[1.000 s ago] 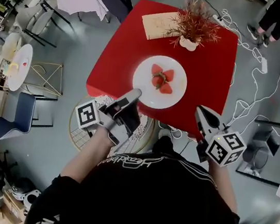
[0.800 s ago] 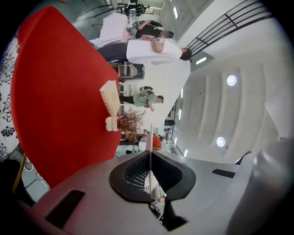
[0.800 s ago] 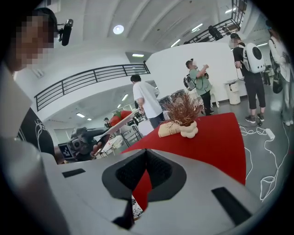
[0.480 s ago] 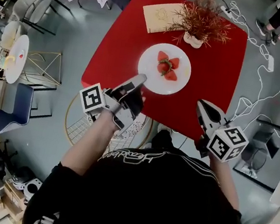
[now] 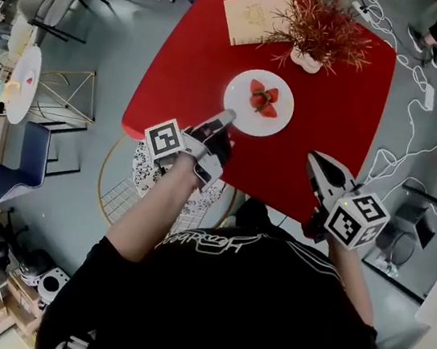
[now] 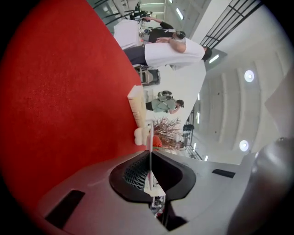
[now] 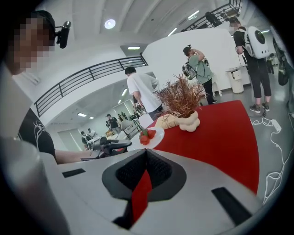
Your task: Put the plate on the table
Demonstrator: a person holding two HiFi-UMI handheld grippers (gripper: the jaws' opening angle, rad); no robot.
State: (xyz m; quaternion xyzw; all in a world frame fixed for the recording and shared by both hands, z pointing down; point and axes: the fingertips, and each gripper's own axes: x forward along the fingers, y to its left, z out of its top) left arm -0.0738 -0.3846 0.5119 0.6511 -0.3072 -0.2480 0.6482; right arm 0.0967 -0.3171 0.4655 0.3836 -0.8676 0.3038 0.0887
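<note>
Head view: plate (image 5: 242, 115) holds strawberries (image 5: 263, 101), rim pinched between left gripper (image 5: 228, 117) jaws.

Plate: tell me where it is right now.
Head view, centre: the plate is over the middle of the red table, just before the dried plant, its near-left rim clamped in the left gripper.

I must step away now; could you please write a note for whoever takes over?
Left gripper: shut on the near rim of the plate, strawberries on it.
Right gripper: shut, empty, by the table's near edge.
Plate: over the middle of the red table; whether it rests there is unclear.
Done: plate brought over the table.
Left: set it down if needed, open the left jaws, withdraw.
</note>
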